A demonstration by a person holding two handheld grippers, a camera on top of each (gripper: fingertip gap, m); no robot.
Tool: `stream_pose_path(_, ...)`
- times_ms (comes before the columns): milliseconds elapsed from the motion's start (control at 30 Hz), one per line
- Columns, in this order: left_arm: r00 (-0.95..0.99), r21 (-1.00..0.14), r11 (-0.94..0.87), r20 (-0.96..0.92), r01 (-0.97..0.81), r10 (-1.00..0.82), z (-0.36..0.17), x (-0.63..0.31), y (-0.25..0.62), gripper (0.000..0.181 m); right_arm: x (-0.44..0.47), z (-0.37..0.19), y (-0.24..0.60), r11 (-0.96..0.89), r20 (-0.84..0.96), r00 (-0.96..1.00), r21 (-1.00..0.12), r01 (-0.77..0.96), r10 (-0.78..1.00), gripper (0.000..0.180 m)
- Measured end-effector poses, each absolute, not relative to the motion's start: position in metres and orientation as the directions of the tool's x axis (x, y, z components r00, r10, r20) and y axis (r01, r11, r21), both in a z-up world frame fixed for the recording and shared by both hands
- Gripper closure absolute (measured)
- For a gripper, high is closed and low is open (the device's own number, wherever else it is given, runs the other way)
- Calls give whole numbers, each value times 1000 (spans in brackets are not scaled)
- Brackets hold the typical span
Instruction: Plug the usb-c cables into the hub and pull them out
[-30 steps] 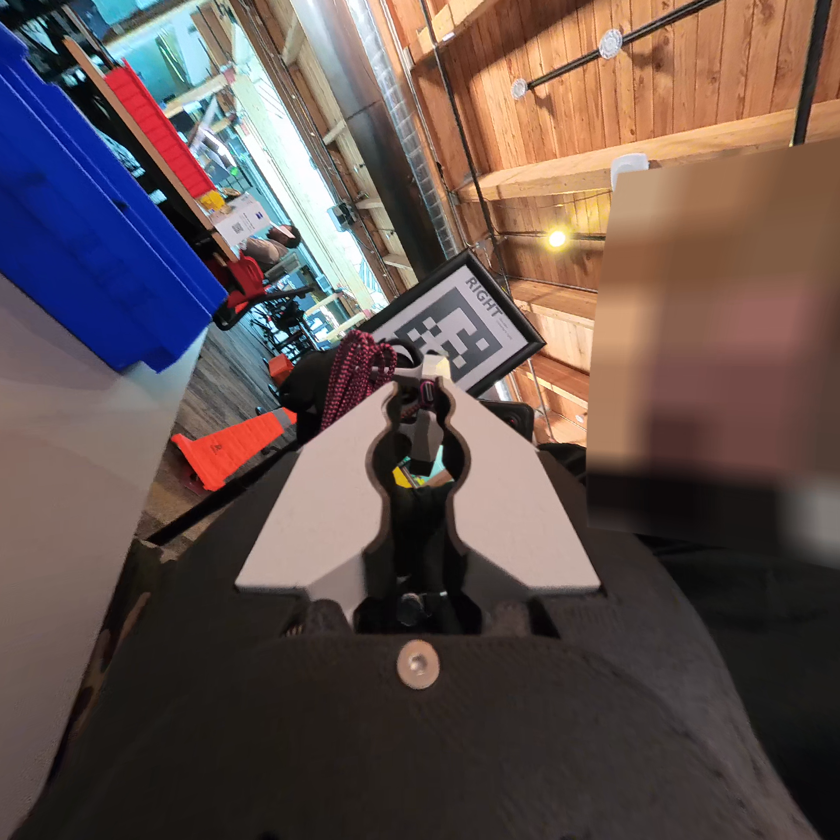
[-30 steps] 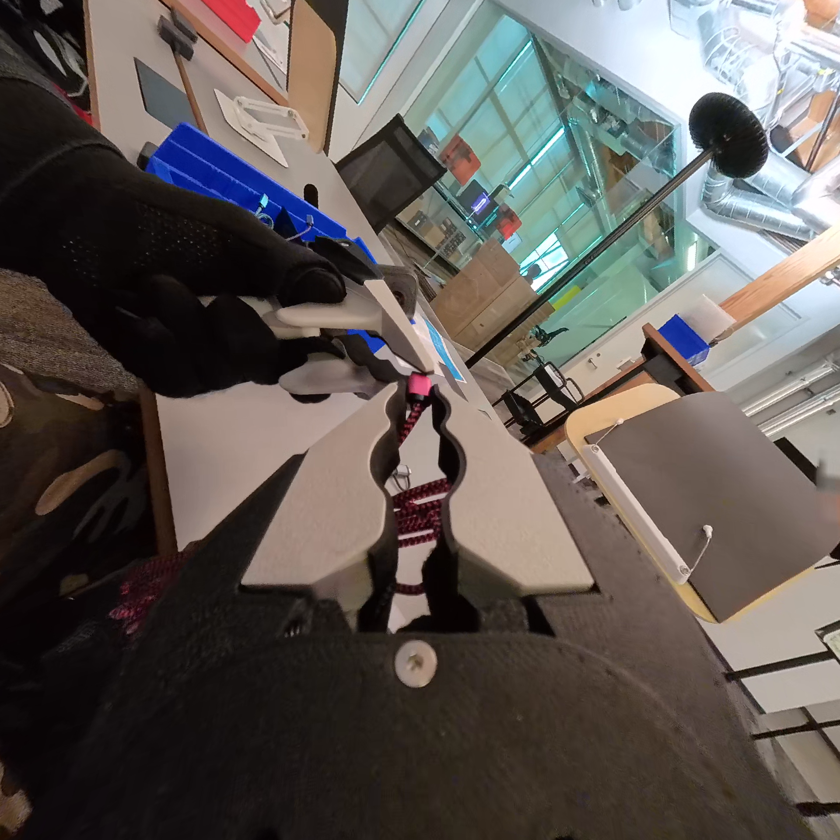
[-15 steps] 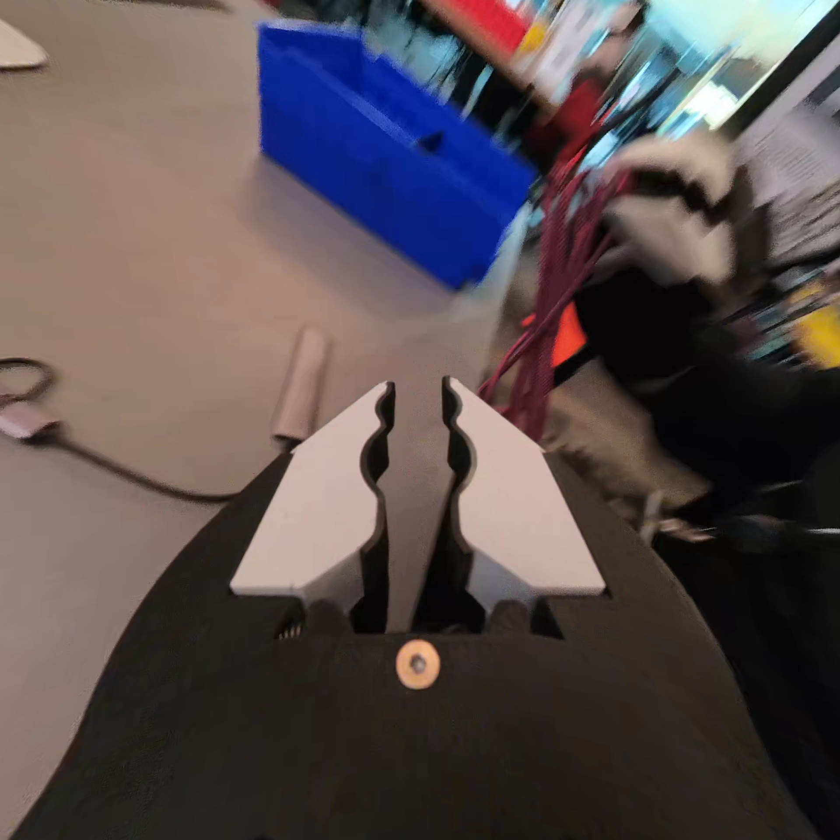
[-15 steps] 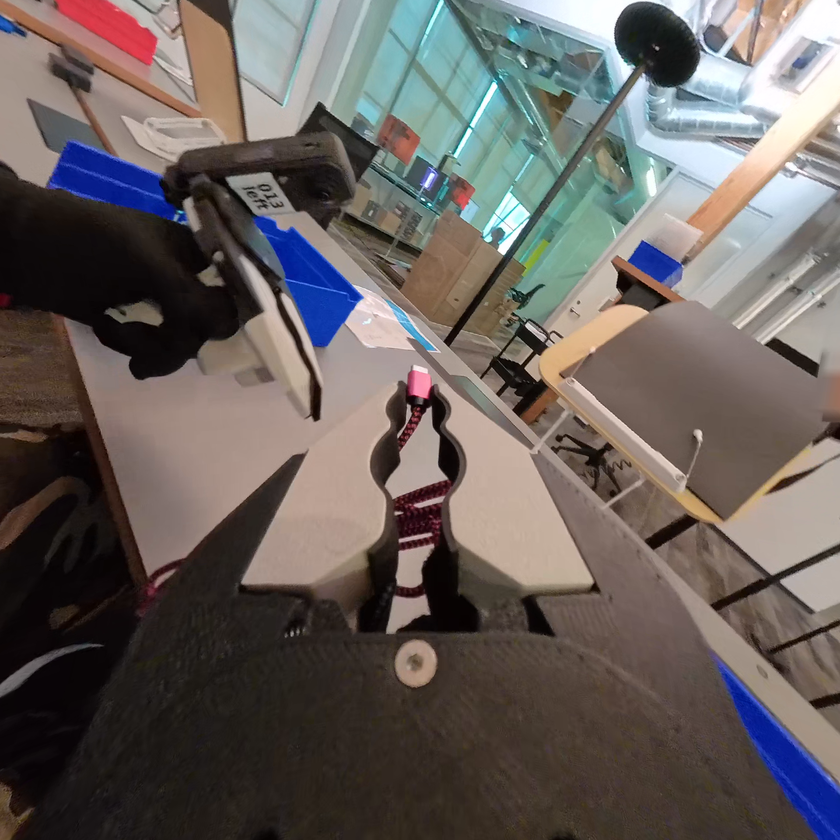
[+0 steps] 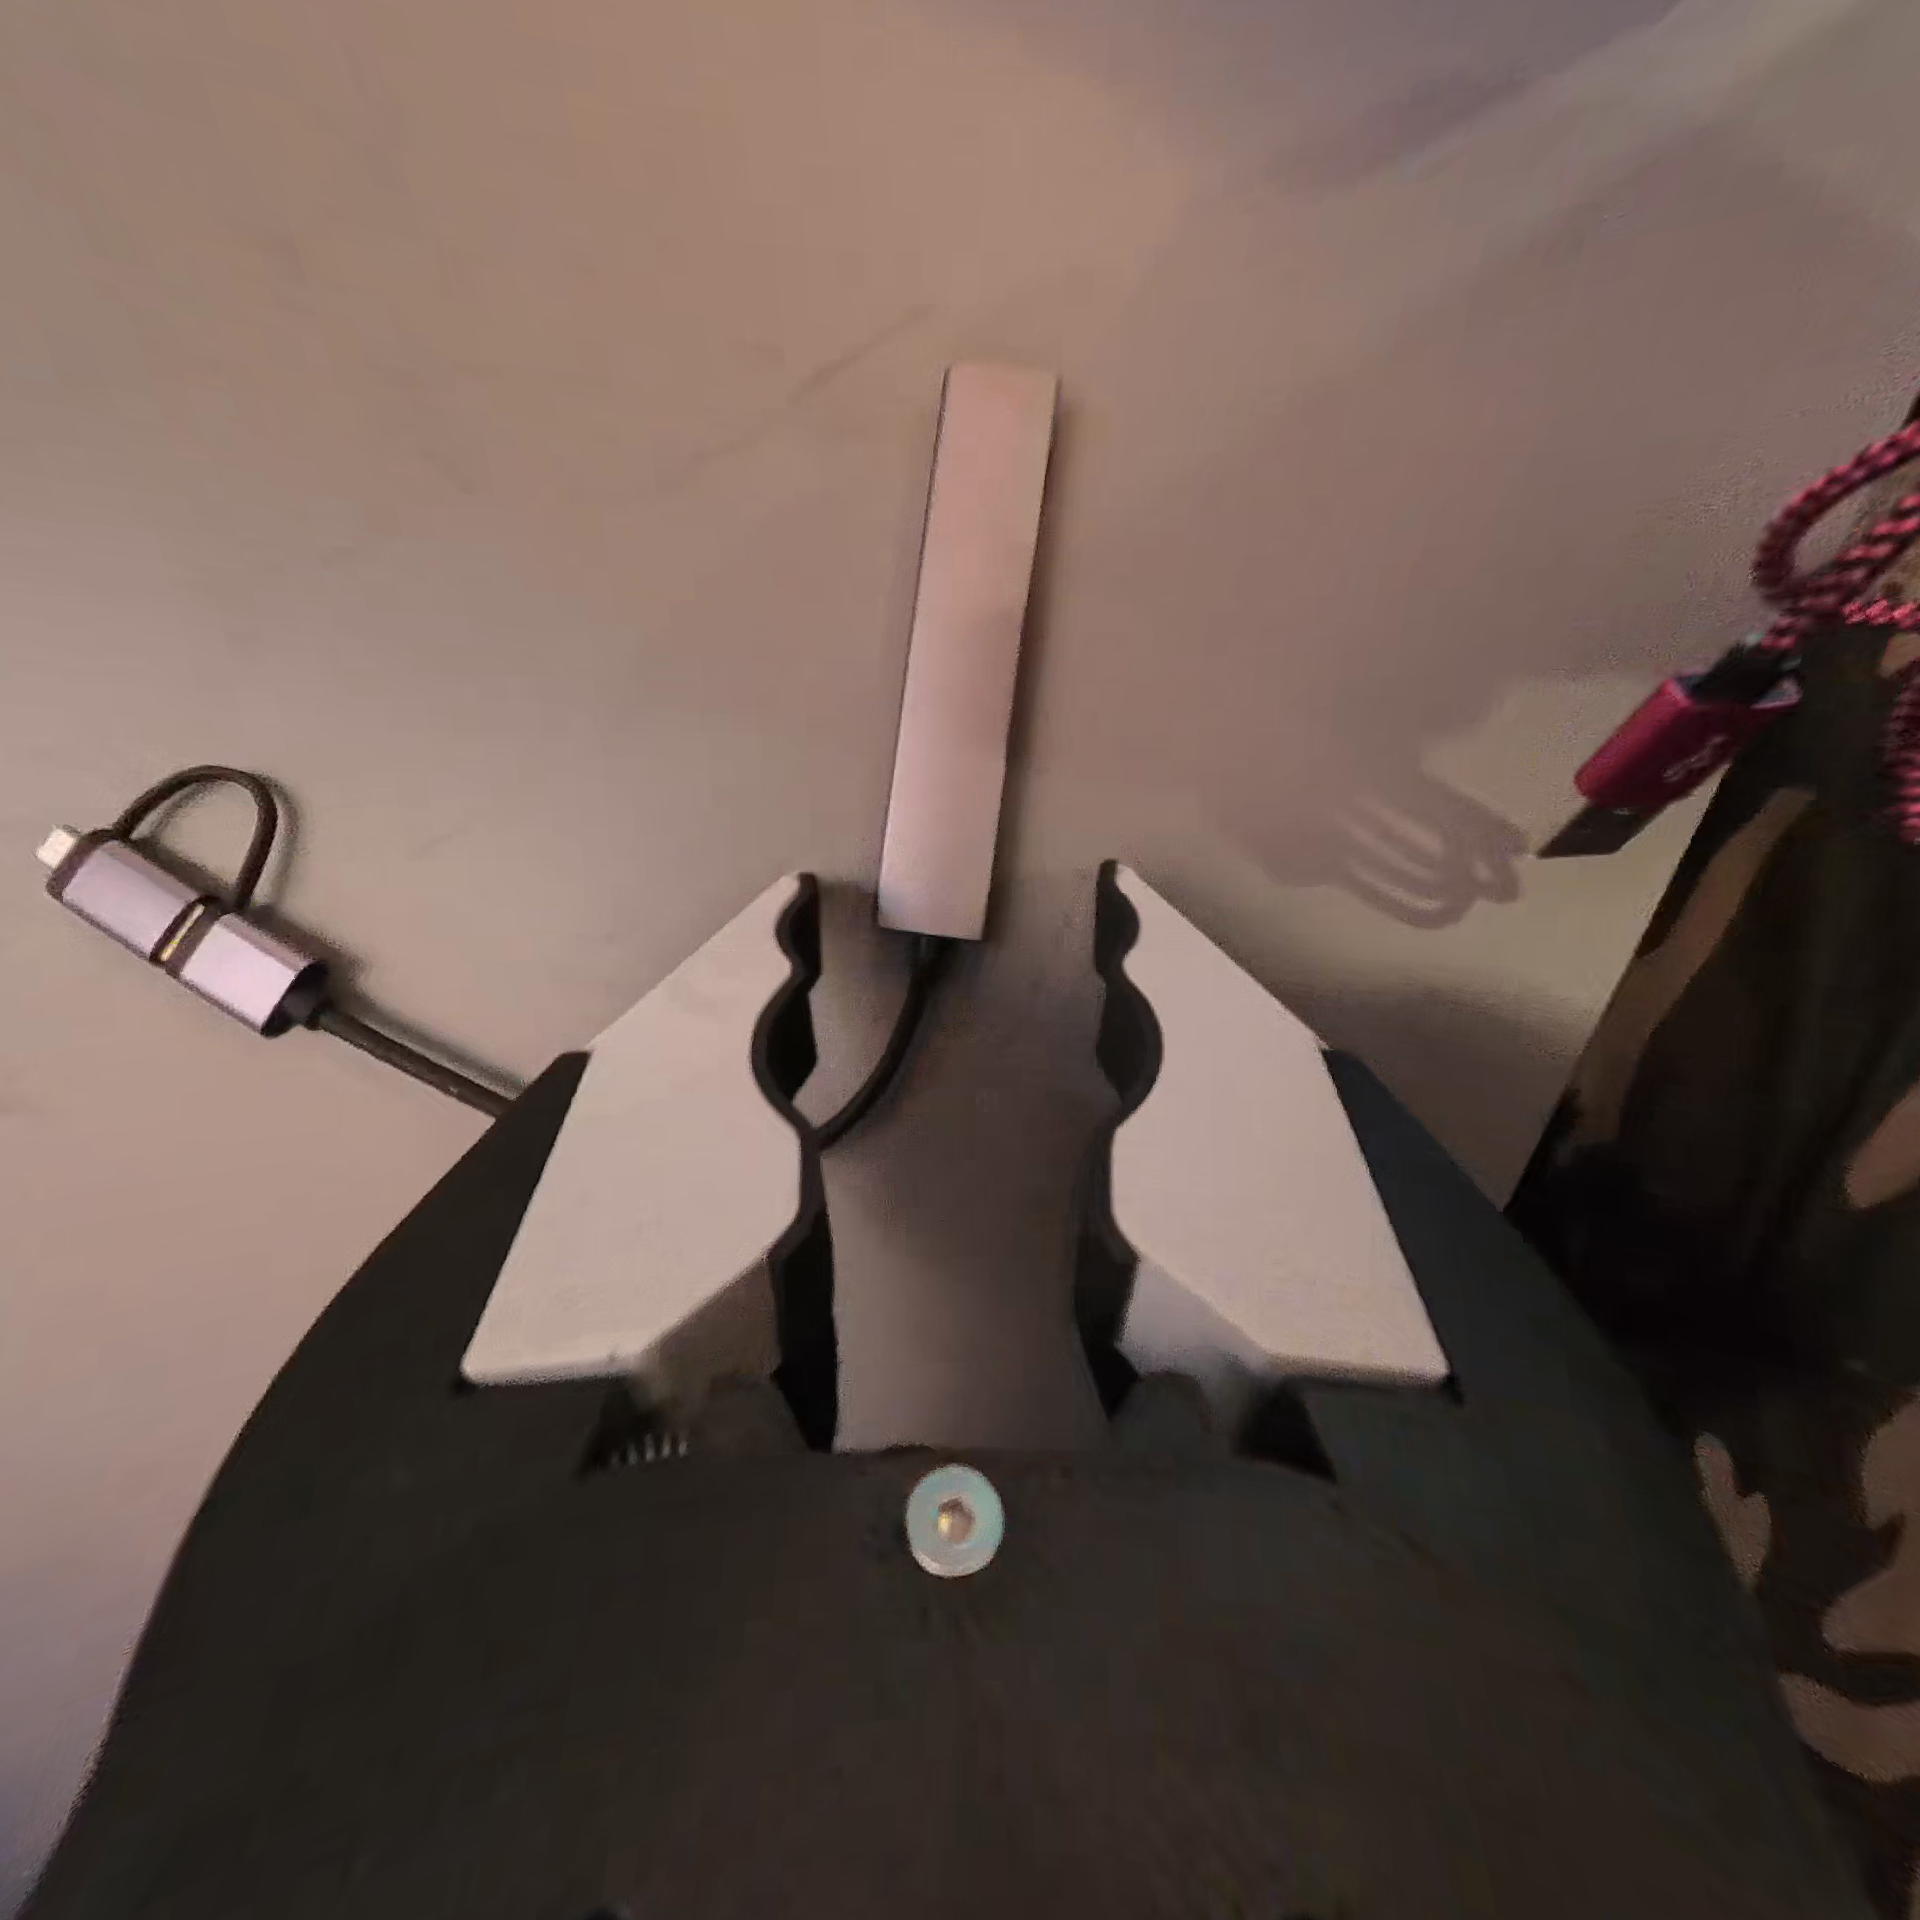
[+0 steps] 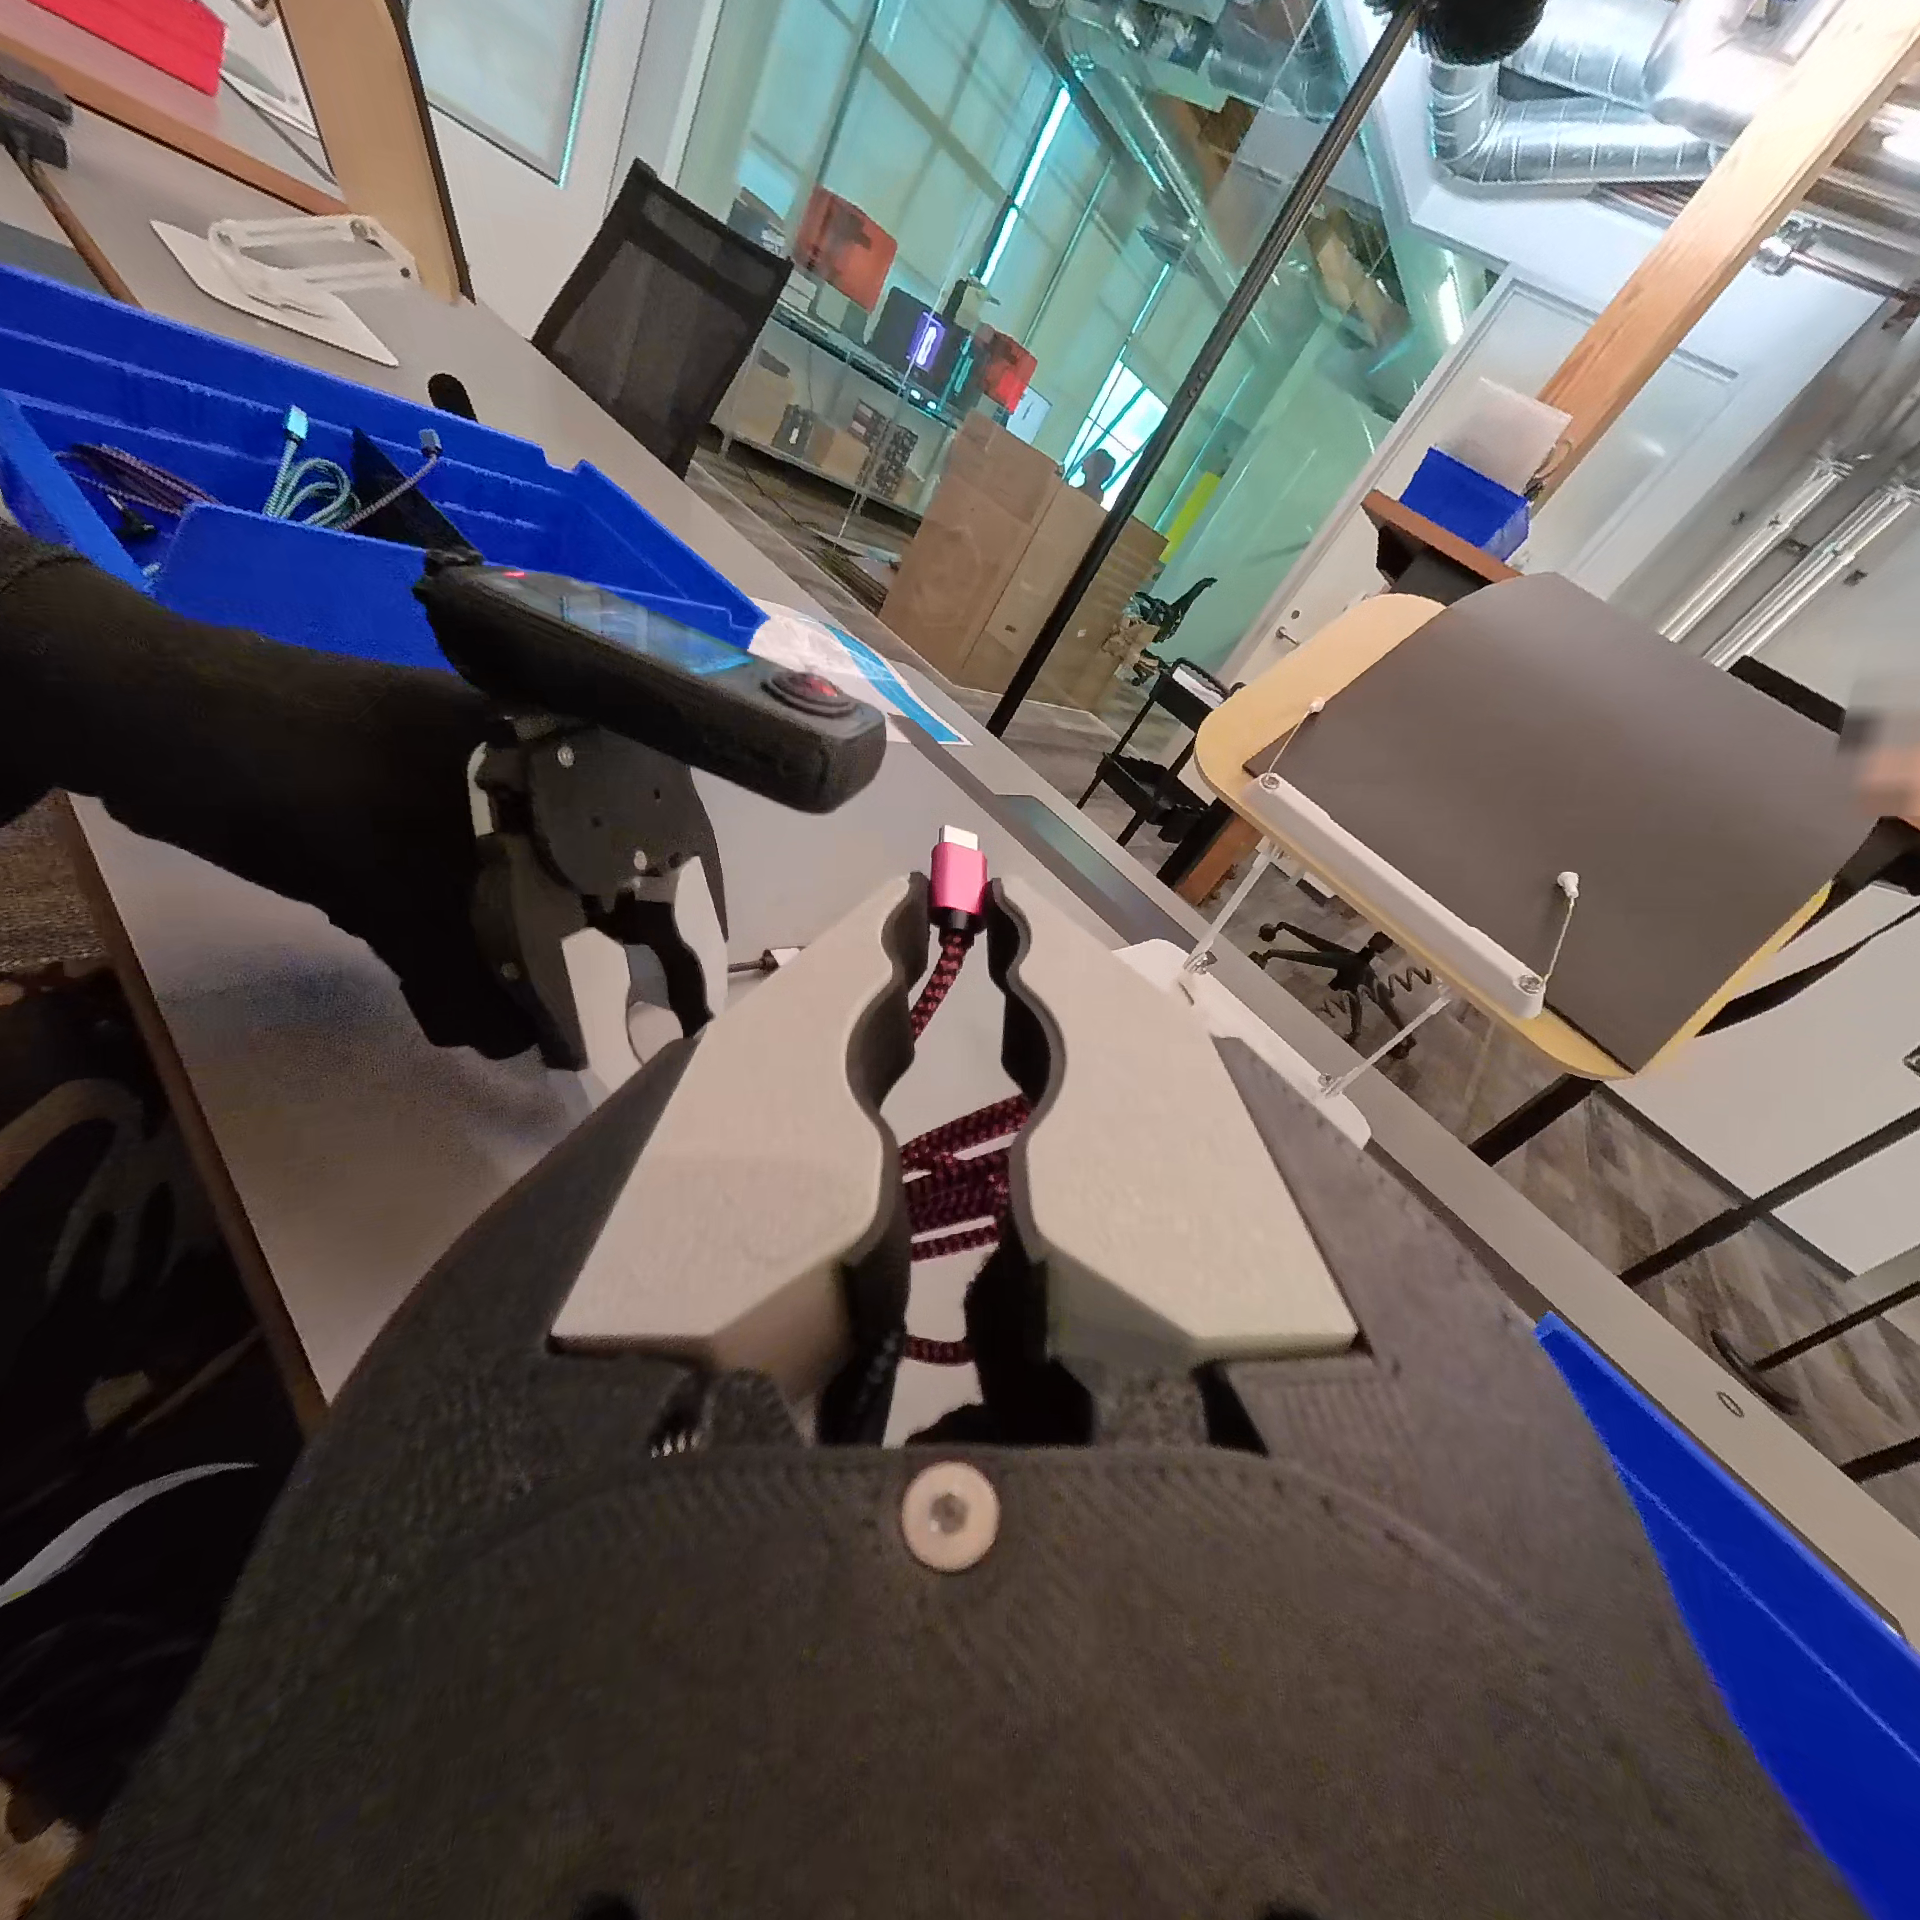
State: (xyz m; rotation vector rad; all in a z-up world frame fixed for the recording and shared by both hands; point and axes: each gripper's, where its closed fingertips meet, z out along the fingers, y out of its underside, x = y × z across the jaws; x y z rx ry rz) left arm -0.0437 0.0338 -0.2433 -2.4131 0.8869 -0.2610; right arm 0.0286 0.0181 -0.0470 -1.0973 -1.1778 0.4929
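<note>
The slim silver hub [image 5: 971, 644] lies flat on the grey table [image 5: 468, 416], pointing away from me. Its dark lead runs back under my left finger to a grey double plug [image 5: 182, 925] at the left. My left gripper [image 5: 953, 883] is open and empty, its tips either side of the hub's near end, just above the table. My right gripper [image 6: 953, 894] is shut on the pink USB-C plug [image 6: 956, 873], metal tip pointing forward. The red-and-black braided cable [image 6: 961, 1174] bunches between the fingers. Its other pink plug [image 5: 1652, 748] dangles at the right of the left wrist view.
A gloved hand holds the left gripper [image 6: 634, 1023] low over the table [image 6: 343, 1091], left of my right gripper. A blue bin [image 6: 312, 561] with several cables stands behind it. A tan and black board [image 6: 1558, 810] stands at the right. Another blue bin edge [image 6: 1766, 1579] is near right. Spacing between my two grippers at the tips: around 20 centimetres.
My left gripper has swung from facing up at the right gripper down to the table and opened wider over the hub. My right gripper still holds the pink plug.
</note>
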Motion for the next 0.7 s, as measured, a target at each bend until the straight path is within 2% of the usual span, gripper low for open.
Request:
stream_pose_path(200, 762, -580, -623, 5, -525, -647, -243, -45, 41, 159, 26, -50, 18, 423, 473, 351, -881, 214, 808, 172)
stream_pose_path(367, 778, -582, -652, 52, -486, -626, -241, -45, 42, 160, 27, -54, 21, 410, 466, 351, -884, 225, 812, 172)
stream_pose_path(700, 819, -726, -662, 257, -185, -512, -192, -68, 44, 161, 7, -86, 33, 324, 407, 311, -902, 286, 859, 172)
